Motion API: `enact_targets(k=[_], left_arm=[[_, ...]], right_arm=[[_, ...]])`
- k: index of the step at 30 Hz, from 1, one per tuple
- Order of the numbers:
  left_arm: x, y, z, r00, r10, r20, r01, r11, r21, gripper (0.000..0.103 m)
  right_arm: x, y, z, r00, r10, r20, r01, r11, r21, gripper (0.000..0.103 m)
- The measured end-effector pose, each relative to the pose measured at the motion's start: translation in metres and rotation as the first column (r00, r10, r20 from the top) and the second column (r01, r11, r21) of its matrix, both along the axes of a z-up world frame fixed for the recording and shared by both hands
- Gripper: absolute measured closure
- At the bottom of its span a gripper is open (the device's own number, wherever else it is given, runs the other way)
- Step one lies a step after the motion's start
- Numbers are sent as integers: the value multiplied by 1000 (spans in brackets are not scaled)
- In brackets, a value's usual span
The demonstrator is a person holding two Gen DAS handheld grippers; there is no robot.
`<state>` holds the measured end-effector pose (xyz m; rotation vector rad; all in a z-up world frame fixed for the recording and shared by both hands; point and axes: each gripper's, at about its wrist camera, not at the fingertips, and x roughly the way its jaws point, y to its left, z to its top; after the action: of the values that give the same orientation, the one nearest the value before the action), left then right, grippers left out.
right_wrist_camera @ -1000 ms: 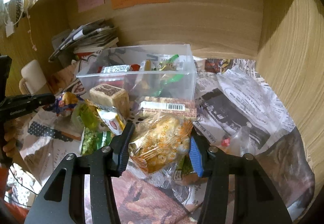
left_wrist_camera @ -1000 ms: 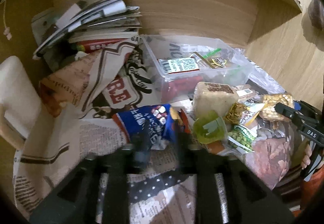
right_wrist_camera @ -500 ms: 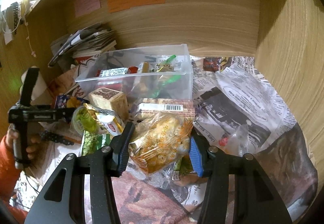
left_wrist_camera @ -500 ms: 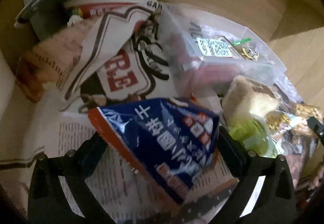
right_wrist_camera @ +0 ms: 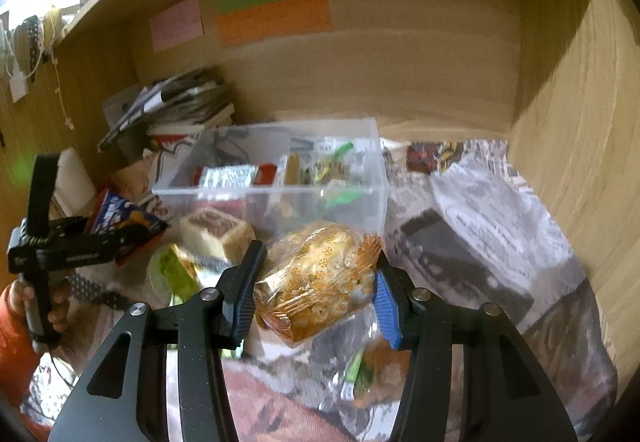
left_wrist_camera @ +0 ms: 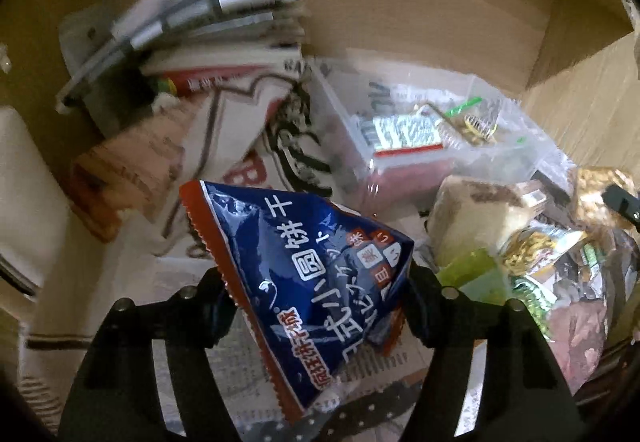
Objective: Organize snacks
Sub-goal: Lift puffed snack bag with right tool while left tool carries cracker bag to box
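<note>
The left tongs (left_wrist_camera: 316, 302) are gripping a blue snack packet (left_wrist_camera: 316, 282) between their two black fingers; the jaws have just been closing onto it, and the packet is now sitting pinched at its sides, tilted, with its crimped red edge pointing up and left. It is hanging above the newspaper (left_wrist_camera: 132, 306) that is covering the table.

The right tongs (right_wrist_camera: 316, 294) are clenching a clear bag of yellow-orange sweets (right_wrist_camera: 320, 282), the dark left pad and the blue right pad pressing against its sides. In the right wrist view a hand (right_wrist_camera: 36, 306) in an orange sleeve is holding the left tongs at the far left edge.

Just beyond both, a heap of loose snacks is lying on the paper, among them a pale square cake (right_wrist_camera: 216, 234) and a green-wrapped packet (right_wrist_camera: 176, 274). Behind the heap a clear plastic box (right_wrist_camera: 280, 178) is standing, already holding several wrapped snacks. Left of the box a stack of magazines (left_wrist_camera: 192, 22) is leaning against the wooden back wall, where coloured sticky notes (right_wrist_camera: 276, 18) are hanging.
</note>
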<state>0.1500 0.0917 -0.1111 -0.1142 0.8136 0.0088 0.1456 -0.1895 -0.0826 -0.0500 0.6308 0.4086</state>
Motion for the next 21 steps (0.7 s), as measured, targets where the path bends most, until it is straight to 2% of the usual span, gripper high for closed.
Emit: enact_targets(k=[9,14,21], left_arm=[[-7,-2,50,994,-13,108,14,1000,-6,34],[9,-16,69,988,-47,147,48,999,-3,34],[43,-32,81,981,-93,168,93,996,9,34]], right_arm=[[19,9,28,997,16,75,-18,999,28,56],[32,19,40,994,25,107,-27,999,23,56],[61,41,46,993,47,107,-49,999,15,56]])
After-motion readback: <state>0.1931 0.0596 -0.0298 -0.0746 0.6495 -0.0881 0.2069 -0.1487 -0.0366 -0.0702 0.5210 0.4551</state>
